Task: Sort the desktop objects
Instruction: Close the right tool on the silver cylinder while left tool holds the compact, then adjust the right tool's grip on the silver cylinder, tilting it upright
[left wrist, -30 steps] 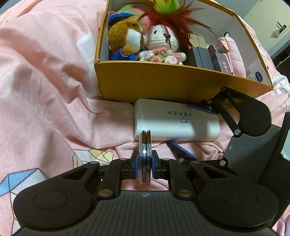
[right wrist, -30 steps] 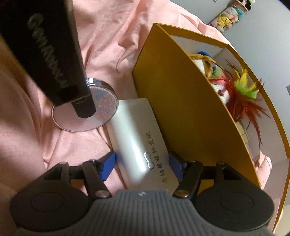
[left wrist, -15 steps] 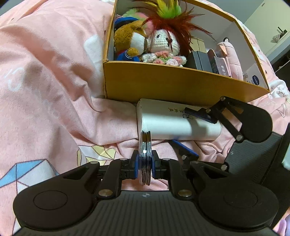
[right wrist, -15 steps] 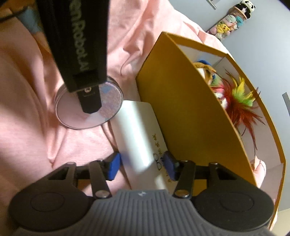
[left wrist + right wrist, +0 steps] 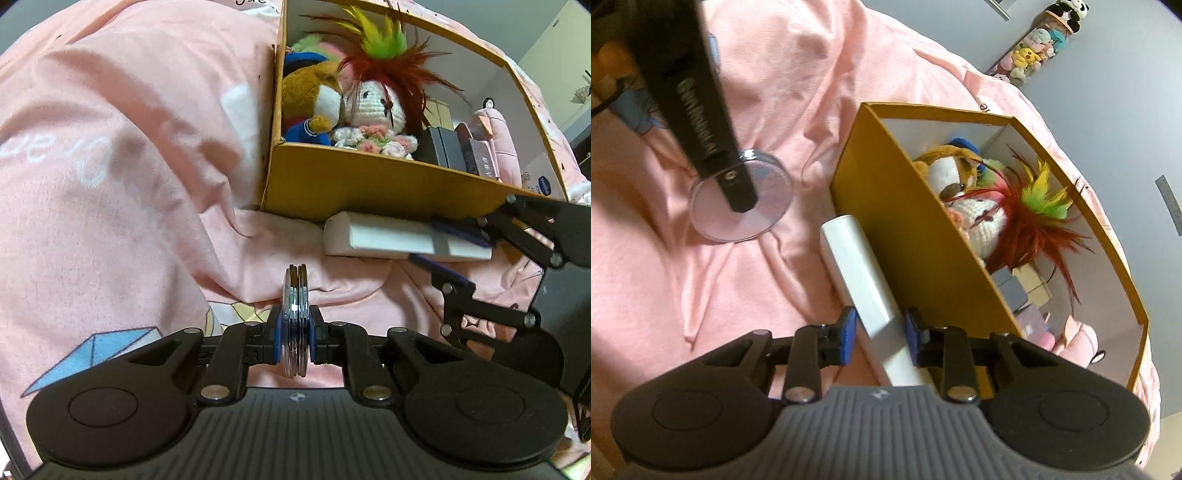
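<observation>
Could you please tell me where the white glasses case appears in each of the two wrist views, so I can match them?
Left wrist: the white glasses case lies right of centre, below the yellow box's front wall, its right end between the right gripper's fingers.
Right wrist: the case runs diagonally from centre down between the pads.
Shared landmark: the yellow box.

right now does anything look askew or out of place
Yes: the white case is tipped on edge against the outside of the box, pinched in the right gripper, not lying flat. The toys sit inside the box.
</observation>
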Demonstrator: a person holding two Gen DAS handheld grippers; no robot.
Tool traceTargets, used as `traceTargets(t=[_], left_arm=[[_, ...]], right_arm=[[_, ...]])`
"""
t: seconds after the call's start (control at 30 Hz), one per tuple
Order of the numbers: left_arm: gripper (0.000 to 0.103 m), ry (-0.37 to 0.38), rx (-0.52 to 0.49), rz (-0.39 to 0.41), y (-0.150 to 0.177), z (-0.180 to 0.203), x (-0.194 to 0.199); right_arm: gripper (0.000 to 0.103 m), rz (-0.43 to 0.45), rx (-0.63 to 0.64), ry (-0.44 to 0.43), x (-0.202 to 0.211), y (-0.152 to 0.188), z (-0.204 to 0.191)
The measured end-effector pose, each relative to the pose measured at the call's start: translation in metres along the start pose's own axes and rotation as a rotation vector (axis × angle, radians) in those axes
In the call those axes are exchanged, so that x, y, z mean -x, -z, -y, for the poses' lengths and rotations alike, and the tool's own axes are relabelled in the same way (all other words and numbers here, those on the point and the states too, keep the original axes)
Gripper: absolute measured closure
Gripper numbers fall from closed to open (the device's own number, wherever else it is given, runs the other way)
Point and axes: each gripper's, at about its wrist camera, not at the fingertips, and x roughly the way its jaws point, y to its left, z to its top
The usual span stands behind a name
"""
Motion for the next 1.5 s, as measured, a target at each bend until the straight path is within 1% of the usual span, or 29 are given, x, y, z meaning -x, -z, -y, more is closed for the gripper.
traceTargets(t=[0.1,0.13,0.17,0.23,0.3,0.37,0.4,0.43,0.53,0.67,0.7,0.73,0.8,0.93,0.97,1.03,1.1,1.13,1.17,1.23,1.3,1.5], left_arm=[[0.088,-0.007,-0.011,0.0,0.0,0.002,-0.002],[0.088,-0.008,-0.012,0.0,0.0,0.002,-0.001],[0.088,-0.008,-0.011,-0.002,0.0,0.002,-0.002],[0.088,-0.008,-0.009,-0.004,0.001,0.002,-0.003],[0.088,-0.01,-0.013,-0.005,0.002,0.002,-0.002],[0.088,-0.01,-0.012,-0.005,0.002,0.002,-0.002],[0.088,-0.01,-0.013,-0.006,0.002,0.002,-0.003],[0.088,-0.013,-0.012,-0.005,0.002,0.002,-0.004],[0.088,-0.016,-0.022,-0.008,0.003,0.003,-0.004],[0.088,-0.016,-0.026,-0.008,0.004,0.004,-0.005],[0.088,-0.016,-0.025,-0.009,0.004,0.004,-0.005],[0.088,-0.014,-0.022,-0.009,0.004,0.004,-0.006],[0.088,-0.013,-0.019,-0.01,0.004,0.005,-0.007],[0.088,-0.015,-0.021,-0.012,0.004,0.006,-0.008],[0.088,-0.015,-0.021,-0.012,0.004,0.006,-0.008],[0.088,-0.014,-0.02,-0.011,0.005,0.006,-0.008],[0.088,-0.013,-0.018,-0.01,0.005,0.007,-0.007],[0.088,-0.014,-0.019,-0.01,0.006,0.007,-0.007],[0.088,-0.013,-0.019,-0.009,0.006,0.007,-0.007],[0.088,-0.011,-0.018,-0.007,0.006,0.007,-0.007],[0.088,-0.008,-0.018,-0.006,0.006,0.007,-0.007],[0.088,-0.002,-0.019,-0.002,0.006,0.004,-0.006]], right_arm=[[0.073,-0.012,0.03,-0.01,-0.009,0.0,0.001],[0.073,-0.016,0.04,-0.016,-0.005,0.006,-0.006],[0.072,-0.022,0.058,-0.021,-0.008,0.005,-0.006],[0.066,-0.033,0.111,-0.028,-0.007,0.007,-0.012],[0.066,-0.036,0.174,-0.028,-0.013,0.005,-0.013],[0.068,-0.046,0.227,-0.021,-0.005,0.009,-0.021],[0.071,-0.05,0.239,-0.031,0.001,0.011,-0.023],[0.075,-0.055,0.25,-0.051,0.005,0.01,-0.024],[0.081,-0.073,0.282,-0.132,0.016,0.008,-0.027],[0.08,-0.082,0.348,-0.106,0.007,0.011,-0.039],[0.077,-0.084,0.353,-0.117,0.004,0.011,-0.04],[0.07,-0.081,0.36,-0.119,0.001,0.011,-0.042],[0.065,-0.069,0.387,-0.103,-0.003,0.012,-0.047],[0.058,-0.059,0.43,-0.077,-0.007,0.014,-0.055],[0.058,-0.058,0.43,-0.072,-0.008,0.015,-0.056],[0.051,-0.053,0.428,-0.058,-0.011,0.016,-0.058],[0.047,-0.05,0.419,-0.037,-0.015,0.018,-0.06],[0.047,-0.05,0.419,-0.023,-0.018,0.019,-0.061],[0.048,-0.048,0.421,-0.018,-0.018,0.02,-0.062],[0.055,-0.043,0.41,-0.022,-0.014,0.02,-0.061],[0.06,-0.038,0.371,-0.04,-0.005,0.02,-0.056],[0.072,-0.02,0.174,-0.099,0.024,0.015,-0.021]])
